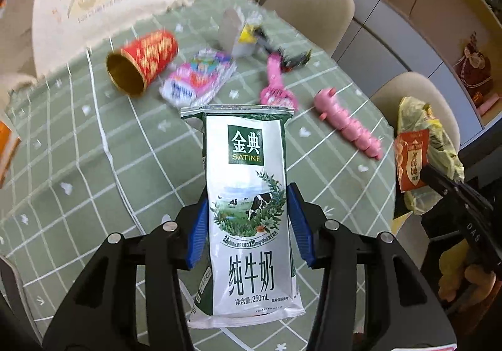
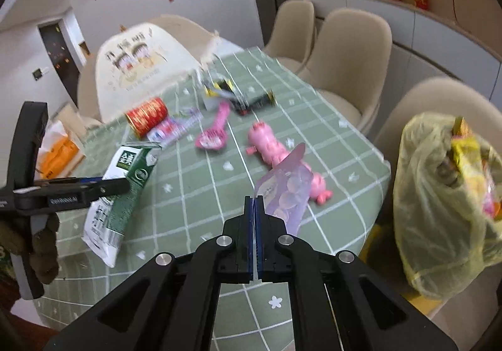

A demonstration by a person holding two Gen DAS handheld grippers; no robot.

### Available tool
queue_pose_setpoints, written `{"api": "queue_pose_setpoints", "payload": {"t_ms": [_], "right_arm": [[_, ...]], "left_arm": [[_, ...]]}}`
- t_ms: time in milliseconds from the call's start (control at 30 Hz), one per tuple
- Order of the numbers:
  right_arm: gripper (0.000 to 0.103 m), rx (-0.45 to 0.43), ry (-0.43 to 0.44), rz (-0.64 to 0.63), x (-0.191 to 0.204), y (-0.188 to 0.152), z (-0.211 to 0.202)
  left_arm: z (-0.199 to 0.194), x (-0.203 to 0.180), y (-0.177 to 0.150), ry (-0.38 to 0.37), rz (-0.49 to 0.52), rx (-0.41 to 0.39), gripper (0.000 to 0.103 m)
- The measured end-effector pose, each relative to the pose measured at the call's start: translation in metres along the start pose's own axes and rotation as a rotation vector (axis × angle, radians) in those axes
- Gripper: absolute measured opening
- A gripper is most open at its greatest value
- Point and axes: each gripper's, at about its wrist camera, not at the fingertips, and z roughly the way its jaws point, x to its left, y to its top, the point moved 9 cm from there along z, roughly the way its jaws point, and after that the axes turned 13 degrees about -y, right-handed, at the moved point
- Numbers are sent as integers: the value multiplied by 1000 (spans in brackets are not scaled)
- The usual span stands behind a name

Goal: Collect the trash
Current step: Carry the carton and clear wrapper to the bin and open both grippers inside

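My left gripper (image 1: 248, 222) is shut on a white and green milk carton (image 1: 248, 194) and holds it above the green checked tablecloth (image 1: 78, 162). The carton also shows in the right wrist view (image 2: 120, 194), held by the left gripper (image 2: 125, 186). My right gripper (image 2: 254, 203) is shut on a thin purple plastic wrapper (image 2: 287, 191). In the left wrist view the right gripper holds an orange-red packet (image 1: 411, 159) at the right edge. A yellow-green trash bag (image 2: 445, 203) with wrappers inside hangs off the table's right side.
On the table lie a red and gold cup (image 1: 141, 64) on its side, a pink and white packet (image 1: 197, 81), a pink spoon toy (image 1: 276, 84), a pink pig toy (image 1: 348, 122) and dark wrappers (image 1: 282, 50). Beige chairs (image 2: 345, 46) stand along the far side.
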Motion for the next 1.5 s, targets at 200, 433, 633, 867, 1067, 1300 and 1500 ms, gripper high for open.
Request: {"api": "queue_pose_setpoints", "payload": {"t_ms": [200, 433, 633, 867, 1067, 1300, 1500], "right_arm": [[4, -66, 39, -32, 4, 15, -30], [4, -99, 49, -45, -10, 10, -56], [4, -139, 14, -48, -41, 13, -83], [4, -212, -51, -29, -99, 25, -123], [4, -240, -123, 35, -171, 19, -148], [4, -237, -185, 115, -245, -8, -163], [4, -210, -210, 161, -299, -38, -167]], "left_arm": [[-31, -27, 10, -11, 26, -89, 45], [-31, -45, 9, -25, -10, -113, 45], [-25, -90, 19, -67, 45, -140, 45], [-36, -164, 61, -147, 117, -261, 45], [-24, -237, 82, -234, 166, -304, 45], [23, -316, 81, -282, 226, -246, 45], [72, -369, 70, -301, 266, -202, 45]]}}
